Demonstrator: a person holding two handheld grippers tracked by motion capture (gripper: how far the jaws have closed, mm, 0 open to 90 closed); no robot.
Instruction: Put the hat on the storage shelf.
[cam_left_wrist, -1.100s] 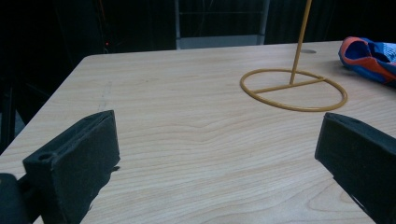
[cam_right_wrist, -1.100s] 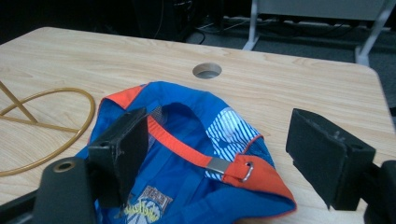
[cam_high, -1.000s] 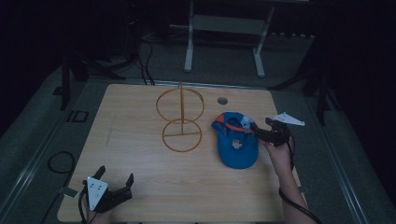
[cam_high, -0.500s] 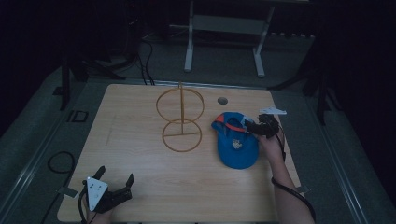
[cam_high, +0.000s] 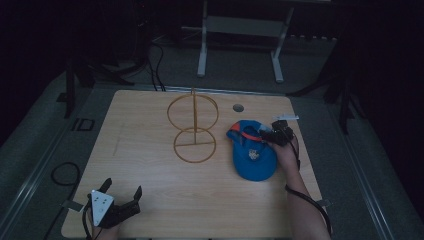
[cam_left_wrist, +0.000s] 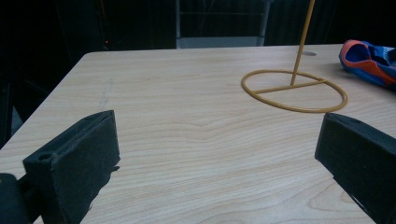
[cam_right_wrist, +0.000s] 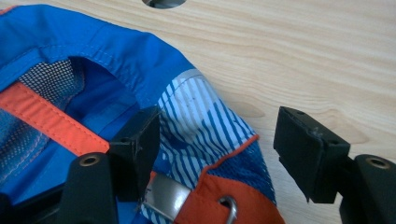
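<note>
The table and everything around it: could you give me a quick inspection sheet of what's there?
Surface: light wooden table with a round hole.
Job's things: blue and orange cap lying on the table; yellow wire stand beside it.
Clutter: nothing seen.
Grippers: right gripper open, jaws astride the cap's rear edge; left gripper open at the near left corner.
Cables: black cable on the floor at left.
Surroundings: dark room, grey floor, white metal frame behind.

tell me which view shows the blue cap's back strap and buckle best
The right gripper view: the blue cap sits close up, its metal buckle plain between the open right gripper jaws. The high view shows the whole cap, small; the left gripper view catches its edge.
</note>
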